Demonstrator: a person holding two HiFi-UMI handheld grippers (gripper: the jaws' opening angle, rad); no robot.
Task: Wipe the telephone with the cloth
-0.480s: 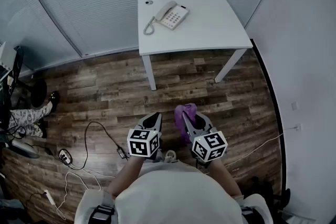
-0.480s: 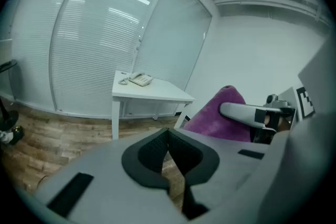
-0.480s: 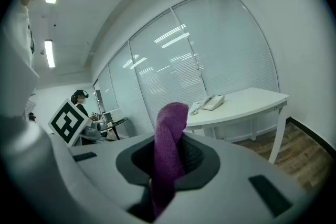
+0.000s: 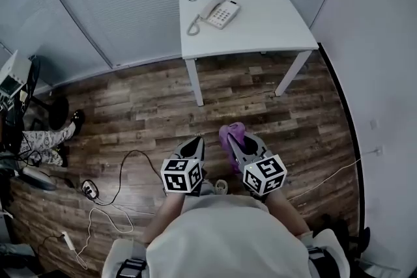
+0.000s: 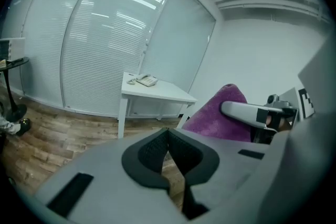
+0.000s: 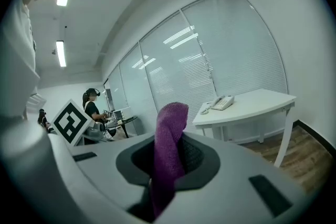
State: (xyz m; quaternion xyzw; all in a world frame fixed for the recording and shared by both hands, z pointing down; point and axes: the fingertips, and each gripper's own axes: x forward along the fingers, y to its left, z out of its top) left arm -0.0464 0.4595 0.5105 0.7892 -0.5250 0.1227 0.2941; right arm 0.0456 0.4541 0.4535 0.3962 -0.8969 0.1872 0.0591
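A white telephone [image 4: 219, 12] with a coiled cord lies at the back left of a small white table [image 4: 273, 29], far ahead of both grippers; it also shows as the telephone [image 5: 146, 80] and the telephone [image 6: 223, 102]. My right gripper [image 4: 236, 143] is shut on a purple cloth [image 4: 231, 135], which stands up folded between its jaws as the cloth [image 6: 169, 149]. My left gripper [image 4: 193, 146] is shut with nothing in it, close beside the right one. From the left gripper view the cloth [image 5: 220, 115] shows at the right.
Wood floor lies between me and the table. Cables and a power strip [image 4: 89, 190] trail on the floor at the left. A seated person's legs [image 4: 45, 140] and equipment stand at the far left. Blinds cover the glass wall behind; a white wall [image 4: 378, 75] runs along the right.
The view has shifted a little: the table and telephone sit slightly further right and the grippers slightly lower in the picture. Both grippers keep the same pose, the cloth still held.
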